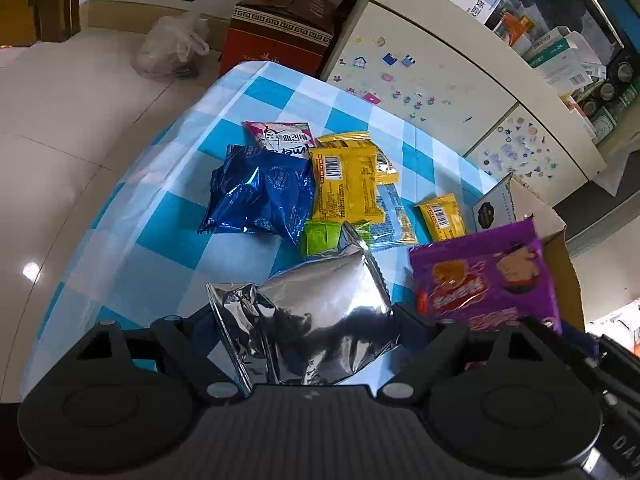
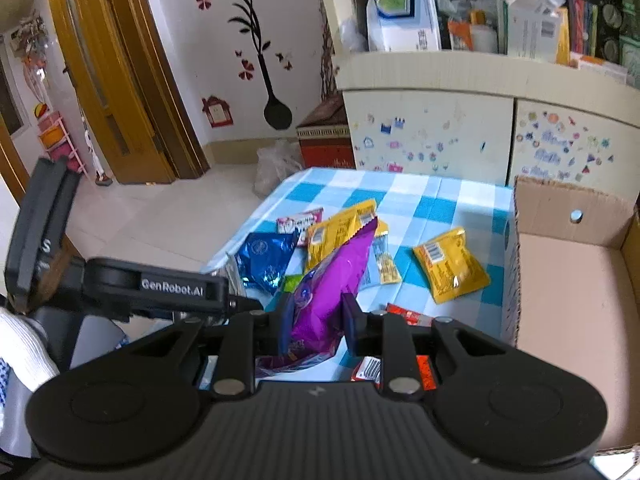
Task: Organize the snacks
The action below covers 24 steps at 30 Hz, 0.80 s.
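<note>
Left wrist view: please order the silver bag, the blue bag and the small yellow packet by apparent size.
1. silver bag, though it is nearest the camera, so this is unsure.
2. blue bag.
3. small yellow packet, clearly the smallest.

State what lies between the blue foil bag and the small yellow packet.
A large yellow packet and a clear blue-and-yellow packet, seen in the left wrist view.

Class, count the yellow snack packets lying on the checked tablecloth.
2. The large yellow packet lies beside the blue foil bag; the small yellow packet lies near the cardboard box. Overlapping packets may hide more.
</note>
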Each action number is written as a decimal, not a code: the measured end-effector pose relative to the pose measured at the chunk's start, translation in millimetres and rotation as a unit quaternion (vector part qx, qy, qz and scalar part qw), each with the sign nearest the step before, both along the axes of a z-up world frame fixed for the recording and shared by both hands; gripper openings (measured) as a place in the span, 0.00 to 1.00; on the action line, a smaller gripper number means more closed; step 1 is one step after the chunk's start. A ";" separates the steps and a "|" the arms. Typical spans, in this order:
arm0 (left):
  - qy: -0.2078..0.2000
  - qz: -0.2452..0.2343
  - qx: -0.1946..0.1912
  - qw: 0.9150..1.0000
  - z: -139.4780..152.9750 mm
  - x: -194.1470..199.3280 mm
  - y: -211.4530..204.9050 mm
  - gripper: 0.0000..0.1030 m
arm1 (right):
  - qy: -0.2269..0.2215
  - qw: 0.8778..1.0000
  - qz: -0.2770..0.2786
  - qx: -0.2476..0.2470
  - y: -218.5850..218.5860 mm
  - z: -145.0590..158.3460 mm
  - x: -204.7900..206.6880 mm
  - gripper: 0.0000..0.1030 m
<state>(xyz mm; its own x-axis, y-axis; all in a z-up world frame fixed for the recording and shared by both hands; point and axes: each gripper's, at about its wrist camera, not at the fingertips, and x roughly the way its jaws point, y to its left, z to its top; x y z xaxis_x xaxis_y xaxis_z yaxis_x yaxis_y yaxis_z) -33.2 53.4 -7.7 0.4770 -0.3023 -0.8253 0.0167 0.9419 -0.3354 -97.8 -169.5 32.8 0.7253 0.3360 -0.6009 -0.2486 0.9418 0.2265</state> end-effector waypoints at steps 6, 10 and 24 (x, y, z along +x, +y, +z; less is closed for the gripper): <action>-0.013 -0.007 0.002 1.000 15.5 -7.4 -12.3 0.88 | -0.028 0.999 -0.011 0.012 -12.5 16.4 -13.4 0.25; -0.024 -0.019 -0.002 1.000 28.4 -12.5 -25.4 0.88 | -0.040 0.999 -0.026 0.017 -24.0 22.2 -19.7 0.25; -0.038 -0.080 -0.021 0.996 56.6 -9.1 -106.6 0.88 | -0.066 0.985 -0.139 0.074 -100.6 42.9 -36.4 0.12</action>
<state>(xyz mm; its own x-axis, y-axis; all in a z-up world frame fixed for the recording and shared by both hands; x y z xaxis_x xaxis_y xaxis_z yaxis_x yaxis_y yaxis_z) -42.4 -53.2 48.9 0.4811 -0.4127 -0.7735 0.1925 0.9105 -0.3661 -134.1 -270.1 75.7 0.8701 0.1899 -0.4548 -0.0221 0.9369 0.3489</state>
